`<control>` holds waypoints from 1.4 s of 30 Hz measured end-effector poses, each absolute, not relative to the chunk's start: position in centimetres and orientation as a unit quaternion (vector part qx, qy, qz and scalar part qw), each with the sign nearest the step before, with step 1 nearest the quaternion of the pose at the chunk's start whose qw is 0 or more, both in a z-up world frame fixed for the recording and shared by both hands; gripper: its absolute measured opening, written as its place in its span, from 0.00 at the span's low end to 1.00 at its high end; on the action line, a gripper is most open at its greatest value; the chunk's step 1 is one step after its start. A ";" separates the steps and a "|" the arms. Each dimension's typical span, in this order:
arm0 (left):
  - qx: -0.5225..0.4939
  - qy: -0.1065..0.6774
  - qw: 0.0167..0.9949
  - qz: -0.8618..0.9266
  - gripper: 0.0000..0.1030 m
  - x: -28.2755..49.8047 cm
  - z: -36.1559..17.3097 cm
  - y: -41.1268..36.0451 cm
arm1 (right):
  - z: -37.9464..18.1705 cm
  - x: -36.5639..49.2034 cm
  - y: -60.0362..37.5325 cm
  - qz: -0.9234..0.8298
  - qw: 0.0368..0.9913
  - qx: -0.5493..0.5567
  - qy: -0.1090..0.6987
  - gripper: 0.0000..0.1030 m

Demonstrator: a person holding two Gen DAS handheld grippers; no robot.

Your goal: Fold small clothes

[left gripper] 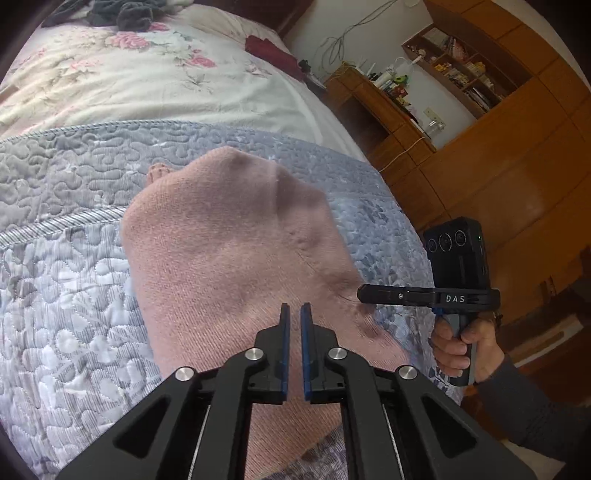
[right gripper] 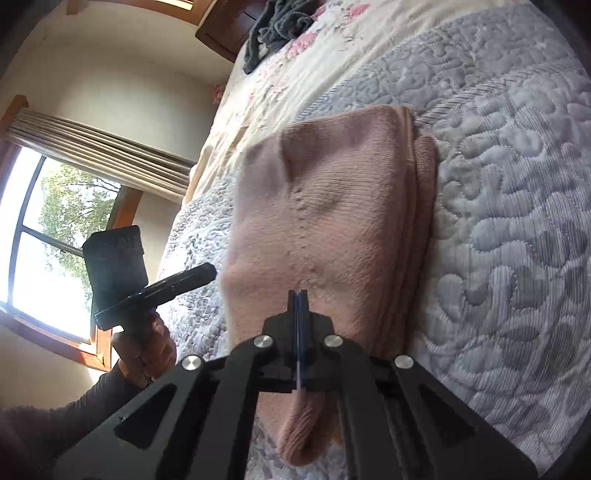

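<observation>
A pink knit garment [left gripper: 229, 251] lies folded in layers on a blue-grey quilt [left gripper: 74, 295], with stacked edges showing along its right side [right gripper: 417, 206] in the right wrist view. My right gripper [right gripper: 298, 293] is shut at the garment's near edge, with a sliver of pink cloth between its pads. In the left wrist view it [left gripper: 364, 293] meets the garment's right edge, where wrinkles gather. My left gripper [left gripper: 294, 308] hovers over the garment's near part with a narrow gap between its blue pads and nothing in it. The right wrist view shows it [right gripper: 212, 271] just off the garment's left edge.
The quilt covers a bed with a floral cover [left gripper: 129, 81] farther back. Dark clothes [right gripper: 277, 22] lie heaped near the headboard, beside a dark red cloth [left gripper: 273, 51]. Wooden shelves and cabinets [left gripper: 498, 166] stand to one side, a window [right gripper: 48, 240] to the other.
</observation>
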State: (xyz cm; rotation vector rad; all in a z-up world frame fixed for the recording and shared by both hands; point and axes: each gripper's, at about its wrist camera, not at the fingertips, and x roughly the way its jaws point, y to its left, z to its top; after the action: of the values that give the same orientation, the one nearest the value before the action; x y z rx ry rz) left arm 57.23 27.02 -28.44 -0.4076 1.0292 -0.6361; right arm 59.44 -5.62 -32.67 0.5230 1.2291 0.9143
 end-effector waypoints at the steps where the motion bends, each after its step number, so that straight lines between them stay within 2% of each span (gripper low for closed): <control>1: -0.182 0.492 0.802 -0.286 0.07 57.2 -29.1 26.7 | -32.8 59.1 -5.4 0.411 0.689 0.232 0.551 0.00; 4: -0.180 0.525 0.788 -0.266 0.02 58.0 -31.9 25.9 | -35.8 59.9 -4.3 0.361 0.697 0.208 0.584 0.00; 5: -0.185 0.526 0.786 -0.266 0.02 58.0 -32.1 25.7 | -36.5 60.0 -5.1 0.351 0.694 0.230 0.585 0.00; 7: -0.182 0.525 0.789 -0.263 0.02 57.5 -31.2 25.4 | -35.4 59.4 -5.9 0.338 0.707 0.238 0.574 0.00; 11: -0.194 0.501 0.787 -0.304 0.09 54.4 -29.0 25.4 | -32.4 56.5 -5.0 0.390 0.695 0.234 0.557 0.00; 13: -0.197 0.522 0.781 -0.280 0.18 53.9 -30.8 25.3 | -33.9 55.5 -3.8 0.385 0.687 0.203 0.582 0.00; 16: -0.199 0.554 0.765 -0.260 0.19 53.2 -33.3 25.1 | -36.9 55.8 -5.4 0.336 0.693 0.194 0.607 0.00; 17: -0.202 0.552 0.765 -0.264 0.25 52.7 -32.9 25.2 | -36.6 55.8 -6.5 0.331 0.694 0.215 0.602 0.00; 18: -0.210 0.544 0.766 -0.270 0.43 52.0 -32.2 25.7 | -35.8 55.9 -7.3 0.328 0.701 0.222 0.593 0.00; 19: -0.223 0.532 0.770 -0.271 0.55 51.1 -31.5 26.7 | -34.9 56.0 -7.8 0.329 0.704 0.228 0.587 0.00; 20: -0.236 0.518 0.779 -0.264 0.74 50.3 -30.8 27.9 | -34.3 56.1 -8.5 0.334 0.700 0.241 0.583 0.06; 21: -0.246 0.505 0.787 -0.256 0.78 49.7 -30.2 29.3 | -33.8 56.5 -9.2 0.342 0.692 0.259 0.580 0.06; 22: -0.255 0.498 0.791 -0.247 0.79 49.2 -29.9 30.7 | -33.3 57.0 -9.8 0.347 0.686 0.273 0.578 0.10; 23: -0.267 0.495 0.793 -0.235 0.80 49.1 -29.9 32.2 | -33.0 57.9 -10.3 0.346 0.680 0.291 0.577 0.29; 24: -0.282 0.492 0.793 -0.222 0.81 49.1 -30.2 33.6 | -32.9 59.0 -10.7 0.342 0.674 0.312 0.576 0.68; 25: -0.299 0.492 0.789 -0.212 0.81 49.3 -30.7 34.9 | -33.0 60.2 -11.3 0.335 0.669 0.333 0.574 0.85; 26: -0.317 0.498 0.781 -0.202 0.81 49.6 -31.6 35.9 | -33.4 61.4 -11.9 0.335 0.661 0.351 0.572 0.88; 30: -0.414 0.532 0.707 -0.214 0.81 50.5 -36.0 37.7 | -35.8 66.6 -10.3 0.341 0.623 0.376 0.595 0.88; 34: -0.426 0.543 0.687 -0.229 0.81 51.4 -38.0 36.5 | -37.8 69.6 -7.5 0.340 0.612 0.337 0.629 0.86; 42: -0.446 0.538 0.662 -0.270 0.81 53.1 -40.3 34.5 | -38.3 70.9 -5.1 0.351 0.616 0.294 0.641 0.82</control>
State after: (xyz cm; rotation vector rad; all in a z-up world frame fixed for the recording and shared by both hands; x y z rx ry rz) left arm 53.08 34.49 -40.32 -1.0083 1.2168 -0.6112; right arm 70.94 -5.07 -38.28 0.6778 1.4758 0.8080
